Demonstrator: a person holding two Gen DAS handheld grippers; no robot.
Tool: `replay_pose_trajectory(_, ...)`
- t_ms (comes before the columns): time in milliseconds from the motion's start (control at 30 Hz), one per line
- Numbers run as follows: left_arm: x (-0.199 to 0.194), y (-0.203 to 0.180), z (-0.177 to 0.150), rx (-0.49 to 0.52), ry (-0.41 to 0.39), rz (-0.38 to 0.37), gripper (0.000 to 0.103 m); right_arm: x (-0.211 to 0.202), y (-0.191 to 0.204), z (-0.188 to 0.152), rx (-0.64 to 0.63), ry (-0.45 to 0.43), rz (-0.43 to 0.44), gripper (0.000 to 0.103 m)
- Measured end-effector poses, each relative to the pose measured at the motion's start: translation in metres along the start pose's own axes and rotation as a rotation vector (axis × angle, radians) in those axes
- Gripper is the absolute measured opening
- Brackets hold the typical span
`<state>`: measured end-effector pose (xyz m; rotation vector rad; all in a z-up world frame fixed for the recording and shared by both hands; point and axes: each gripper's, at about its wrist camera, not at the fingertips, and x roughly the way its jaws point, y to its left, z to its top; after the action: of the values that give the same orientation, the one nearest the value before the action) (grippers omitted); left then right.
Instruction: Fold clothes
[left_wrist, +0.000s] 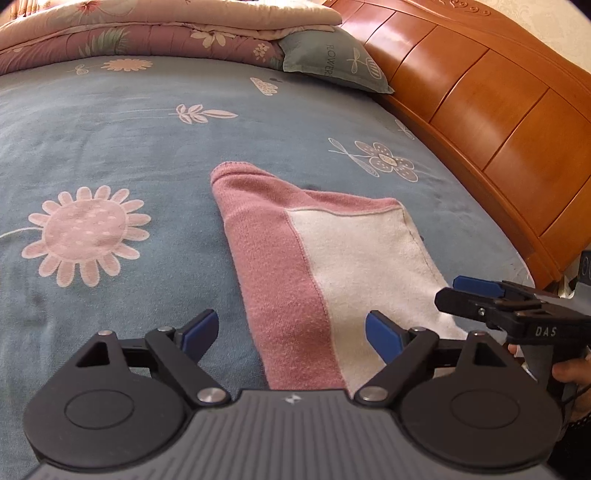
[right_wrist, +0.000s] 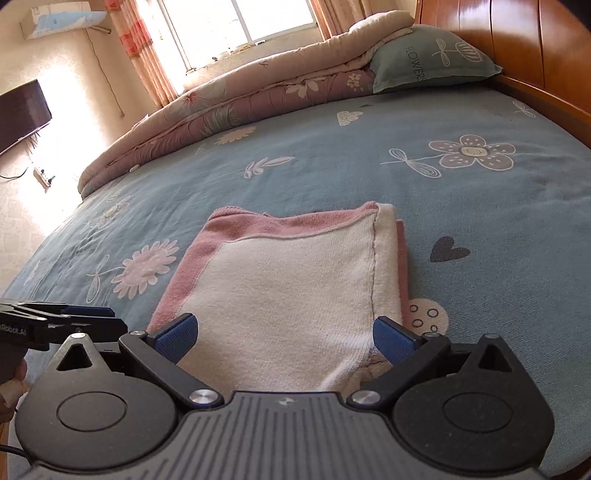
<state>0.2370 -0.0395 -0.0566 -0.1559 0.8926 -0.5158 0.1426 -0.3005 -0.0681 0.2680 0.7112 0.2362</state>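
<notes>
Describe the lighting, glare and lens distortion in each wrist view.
Right wrist view: the window is blown out, and glare washes the wall and floor at left; the bedsheet bulges from fisheye. Left wrist view: even, softer light, no glare; the headboard curves strongly; the folded garment stays sharp.

Open bedsheet (left_wrist: 110, 147) left of the folded garment (left_wrist: 332, 251) — headboard (left_wrist: 498, 122) right, quilt (left_wrist: 147, 33) beyond.

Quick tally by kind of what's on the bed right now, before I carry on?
Folded pink-and-white garment: 1
Pillow: 1
Folded quilt: 1
Grippers over the bed, left gripper and right gripper: 2
Total: 5
</notes>
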Motion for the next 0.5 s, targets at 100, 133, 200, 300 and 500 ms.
replay_pose_trajectory(100,0.010,0.002,0.026,-0.002,-0.048,-0.085,0.087,-0.001,0.008,0.000,-0.043,-0.030,0.002,0.103)
replay_pose_trajectory(133,0.016,0.003,0.036,-0.005,-0.063,-0.109,0.087,0.003,0.009,-0.001,-0.051,-0.025,0.007,0.103)
replay_pose_trajectory(200,0.032,0.002,0.055,-0.001,-0.068,-0.129,0.087,0.013,0.009,-0.004,-0.061,-0.002,0.017,0.103)
replay_pose_trajectory(300,0.064,-0.002,0.077,0.011,-0.035,-0.137,0.087,0.031,0.006,-0.014,-0.055,0.045,0.009,0.103)
replay_pose_trajectory(500,0.132,-0.013,0.099,0.053,0.037,-0.079,0.087,0.037,0.021,-0.036,-0.229,0.039,-0.032,0.103)
